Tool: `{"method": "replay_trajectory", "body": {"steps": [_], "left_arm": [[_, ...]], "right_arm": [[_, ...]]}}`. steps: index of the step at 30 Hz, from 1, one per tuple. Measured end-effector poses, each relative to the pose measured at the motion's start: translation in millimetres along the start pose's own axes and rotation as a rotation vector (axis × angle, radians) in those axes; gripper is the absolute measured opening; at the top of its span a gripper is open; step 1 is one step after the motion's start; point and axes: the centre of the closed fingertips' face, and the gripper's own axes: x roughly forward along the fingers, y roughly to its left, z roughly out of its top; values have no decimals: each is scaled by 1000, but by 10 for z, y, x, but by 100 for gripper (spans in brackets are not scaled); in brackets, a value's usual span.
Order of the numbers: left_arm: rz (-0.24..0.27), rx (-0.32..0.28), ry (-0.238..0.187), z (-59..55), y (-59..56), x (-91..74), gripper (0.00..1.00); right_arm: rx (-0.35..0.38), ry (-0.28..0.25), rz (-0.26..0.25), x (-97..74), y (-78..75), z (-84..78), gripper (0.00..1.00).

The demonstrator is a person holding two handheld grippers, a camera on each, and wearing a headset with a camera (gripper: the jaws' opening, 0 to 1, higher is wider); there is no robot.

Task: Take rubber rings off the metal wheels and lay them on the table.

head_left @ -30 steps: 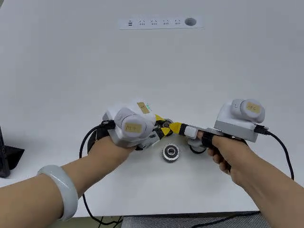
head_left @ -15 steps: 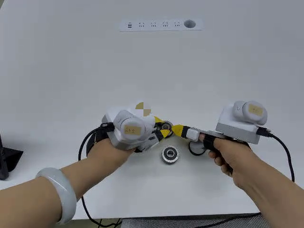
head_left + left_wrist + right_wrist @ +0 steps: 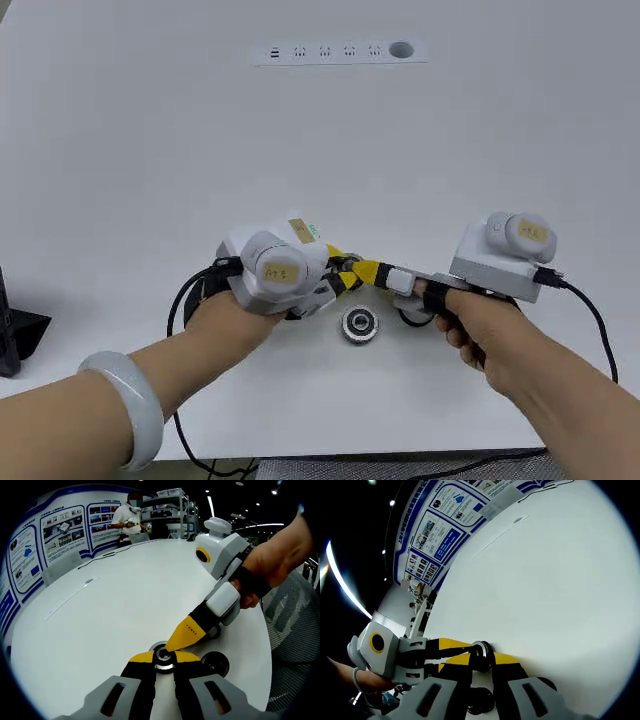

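Observation:
A small metal wheel point(image 3: 348, 265) with a dark rubber ring on its rim hangs just above the white table point(image 3: 320, 150), held between both grippers. My left gripper point(image 3: 336, 274) is shut on the wheel point(image 3: 162, 655), one yellow tip on each side of it. My right gripper point(image 3: 362, 268) comes in from the right, its tips clamped on the wheel's dark rim point(image 3: 482, 654). A second metal wheel point(image 3: 360, 322) lies flat on the table below them. A loose black rubber ring point(image 3: 412, 316) lies under the right gripper's body.
A white power strip point(image 3: 338, 48) lies at the far side of the table. Black cables trail from both grippers toward the near edge. A dark stand point(image 3: 15, 330) sits at the left edge. People stand in the distance point(image 3: 131, 515).
My right gripper has slid a little to the left, closing the gap onto the wheel held by my left gripper. The wheel and ring on the table lie as before.

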Motion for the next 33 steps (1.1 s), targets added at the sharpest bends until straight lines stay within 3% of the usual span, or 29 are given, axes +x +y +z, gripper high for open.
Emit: {"method": "replay_trajectory", "body": {"steps": [17,33], "left_arm": [[-2,1,-1,4,3,-2,13],[-3,2,3,9,1,-2,13]], "right_arm": [[1,22,9,-67,-51,-11,3],[-19,16,5,-87,7,-14,2]]}}
